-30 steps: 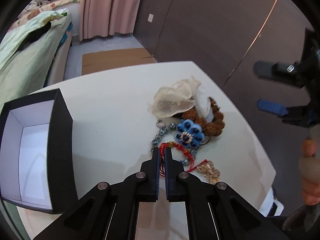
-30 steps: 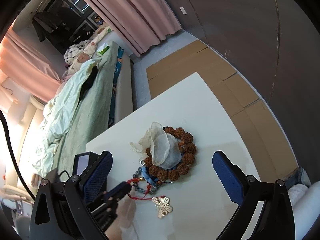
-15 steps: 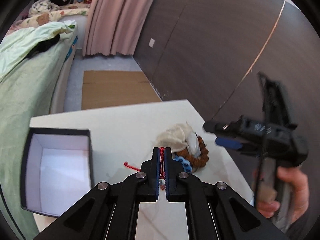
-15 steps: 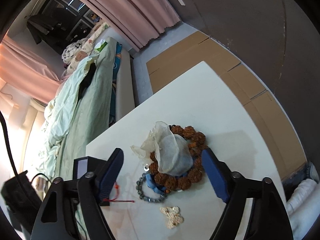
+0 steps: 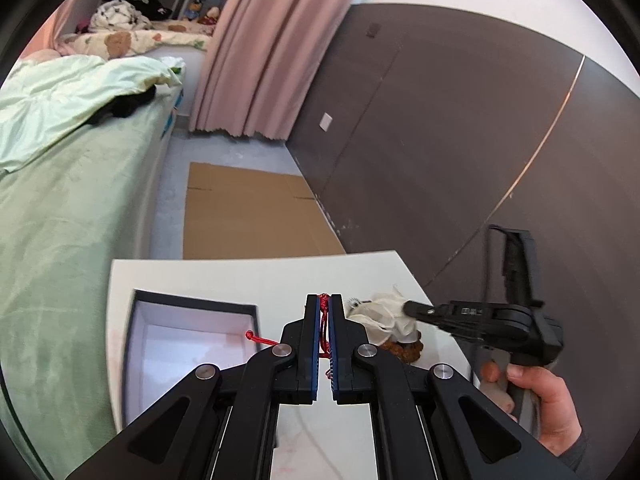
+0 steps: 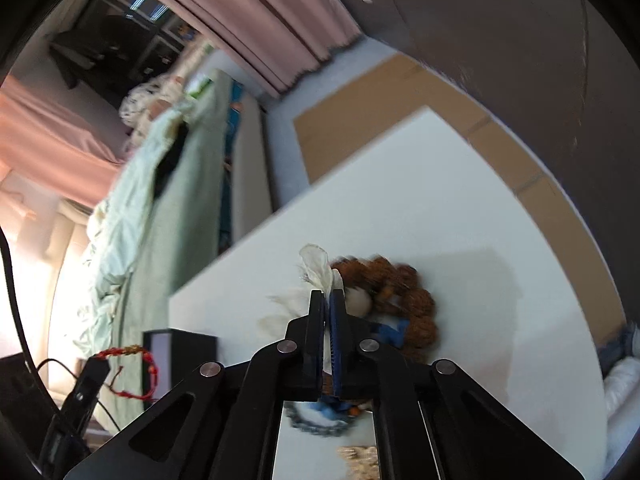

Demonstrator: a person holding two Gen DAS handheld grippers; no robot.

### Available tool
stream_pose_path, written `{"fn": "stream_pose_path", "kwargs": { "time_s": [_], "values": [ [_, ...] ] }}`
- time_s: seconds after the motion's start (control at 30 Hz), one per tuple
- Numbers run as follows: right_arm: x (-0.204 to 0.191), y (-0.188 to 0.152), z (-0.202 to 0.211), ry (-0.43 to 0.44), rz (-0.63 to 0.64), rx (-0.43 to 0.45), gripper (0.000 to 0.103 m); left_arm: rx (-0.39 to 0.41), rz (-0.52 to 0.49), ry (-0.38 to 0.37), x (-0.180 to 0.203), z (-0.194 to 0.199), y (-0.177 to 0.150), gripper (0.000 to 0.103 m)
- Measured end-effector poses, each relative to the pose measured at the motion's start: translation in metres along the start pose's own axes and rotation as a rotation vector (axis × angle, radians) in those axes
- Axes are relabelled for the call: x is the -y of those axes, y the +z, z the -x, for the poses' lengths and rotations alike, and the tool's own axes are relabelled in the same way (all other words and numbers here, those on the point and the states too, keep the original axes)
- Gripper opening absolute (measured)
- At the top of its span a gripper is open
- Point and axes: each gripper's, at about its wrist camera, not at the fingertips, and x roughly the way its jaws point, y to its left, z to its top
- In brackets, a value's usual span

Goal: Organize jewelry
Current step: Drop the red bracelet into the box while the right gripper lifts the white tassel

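Observation:
My left gripper (image 5: pixel 325 300) is shut on a red cord bracelet (image 5: pixel 323 320) and holds it in the air beside the open black box (image 5: pixel 192 303); a loose cord end (image 5: pixel 256 337) hangs over the box's white inside. The right wrist view shows the same red bracelet (image 6: pixel 132 350) dangling from the left gripper (image 6: pixel 96 364). My right gripper (image 6: pixel 328 296) is shut on a sheer white pouch (image 6: pixel 316 264) lying on a brown bead bracelet (image 6: pixel 416 300). From the left wrist view, the right gripper (image 5: pixel 408 307) reaches the pouch (image 5: pixel 380 312) from the right.
A blue flower piece (image 6: pixel 390 330), a grey chain (image 6: pixel 316 426) and a gold butterfly charm (image 6: pixel 356 456) lie on the white table (image 6: pixel 440 200) under my right gripper. A bed with green bedding (image 5: pixel 60 200) stands to the left, and cardboard (image 5: pixel 248 216) covers the floor beyond.
My left gripper has lifted the red bracelet off the pile and carried it toward the box. My right gripper moved in over the pile and went from wide open to shut on the pouch.

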Motion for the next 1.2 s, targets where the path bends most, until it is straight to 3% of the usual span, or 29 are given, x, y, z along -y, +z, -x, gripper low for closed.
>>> {"fn": "stream_pose_path", "kwargs": {
  "time_s": [0.4, 0.53, 0.73, 0.77, 0.83, 0.87, 0.9, 0.97, 1.2],
  "values": [
    [-0.049, -0.006, 0.037, 0.169, 0.078, 0.144, 0.004, 0.053, 0.063, 0.087, -0.044, 0.028, 0.009, 0.003],
    [-0.069, -0.01, 0.049, 0.244, 0.106, 0.19, 0.004, 0.009, 0.089, 0.174, -0.054, 0.021, 0.01, 0.004],
    [-0.095, -0.018, 0.057, 0.345, 0.147, 0.231, 0.003, -0.079, 0.136, 0.217, -0.067, 0.008, 0.003, 0.005],
    [-0.101, -0.02, 0.057, 0.361, 0.155, 0.233, 0.004, -0.081, 0.142, 0.22, -0.068, 0.008, 0.002, 0.008],
    [-0.108, -0.025, 0.055, 0.383, 0.168, 0.23, 0.004, -0.074, 0.154, 0.225, -0.07, 0.012, 0.001, 0.033],
    [-0.114, -0.029, 0.054, 0.393, 0.176, 0.226, 0.004, -0.064, 0.16, 0.225, -0.072, 0.015, 0.001, 0.071],
    [-0.119, -0.032, 0.052, 0.402, 0.184, 0.218, 0.003, -0.051, 0.169, 0.219, -0.072, 0.018, 0.001, 0.1],
    [-0.126, -0.038, 0.047, 0.413, 0.196, 0.204, 0.003, -0.006, 0.207, 0.215, -0.076, 0.031, -0.001, 0.103],
    [-0.147, -0.056, 0.028, 0.444, 0.229, 0.161, 0.003, 0.035, 0.249, 0.277, -0.092, 0.056, -0.003, 0.103]
  ]
}}
